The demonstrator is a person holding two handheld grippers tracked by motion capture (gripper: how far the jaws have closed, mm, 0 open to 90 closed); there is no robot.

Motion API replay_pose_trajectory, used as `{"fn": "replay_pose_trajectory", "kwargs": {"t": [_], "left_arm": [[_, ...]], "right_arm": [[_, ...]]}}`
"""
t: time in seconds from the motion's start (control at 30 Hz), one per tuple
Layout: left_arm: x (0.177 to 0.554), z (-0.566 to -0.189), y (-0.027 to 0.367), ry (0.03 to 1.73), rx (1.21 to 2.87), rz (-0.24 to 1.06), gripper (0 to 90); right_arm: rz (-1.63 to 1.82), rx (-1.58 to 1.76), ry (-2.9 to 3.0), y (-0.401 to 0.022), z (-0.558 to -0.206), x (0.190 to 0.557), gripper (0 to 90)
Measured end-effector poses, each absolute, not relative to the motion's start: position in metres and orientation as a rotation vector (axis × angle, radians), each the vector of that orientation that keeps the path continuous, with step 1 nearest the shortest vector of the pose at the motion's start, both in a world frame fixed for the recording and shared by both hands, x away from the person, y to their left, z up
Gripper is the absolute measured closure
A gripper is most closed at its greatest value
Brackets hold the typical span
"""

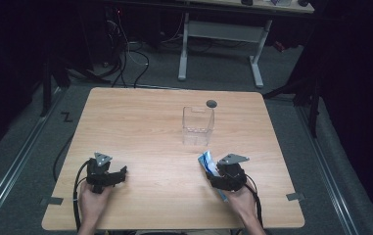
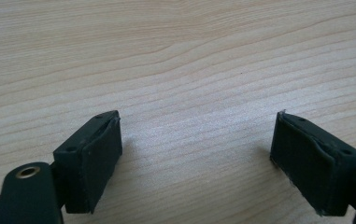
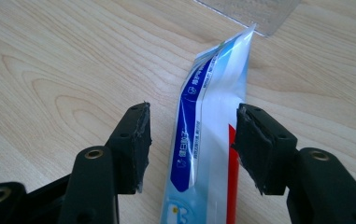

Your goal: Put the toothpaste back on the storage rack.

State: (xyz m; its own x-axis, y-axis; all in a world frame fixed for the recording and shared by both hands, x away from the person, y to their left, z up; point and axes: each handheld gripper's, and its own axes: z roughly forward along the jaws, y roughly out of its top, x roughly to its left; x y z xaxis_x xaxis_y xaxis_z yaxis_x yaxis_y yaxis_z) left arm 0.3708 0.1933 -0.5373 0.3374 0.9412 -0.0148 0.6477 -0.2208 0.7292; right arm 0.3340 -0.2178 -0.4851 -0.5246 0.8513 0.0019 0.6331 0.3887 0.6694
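Toothpaste tube, blue and white, lies flat on the wooden table between my right gripper jaws, which stand apart with a gap on the left side; whether the right pad touches it I cannot tell. My left gripper rests wide open over bare wood. Farther off stands a clear plastic box.

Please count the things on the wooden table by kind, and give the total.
Toothpaste tube: 1
Clear plastic container: 1
Handheld grippers: 2, left gripper and right gripper
Total: 4
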Motion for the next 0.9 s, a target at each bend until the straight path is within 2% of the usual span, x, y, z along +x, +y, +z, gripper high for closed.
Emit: {"fn": "replay_pose_trajectory", "kwargs": {"t": [0.9], "left_arm": [[0.371,-0.537,0.193,1.389,1.959,0.584,17.0]], "right_arm": [[0.681,1.348,2.368,-0.206,-0.497,0.360,45.6]]}}
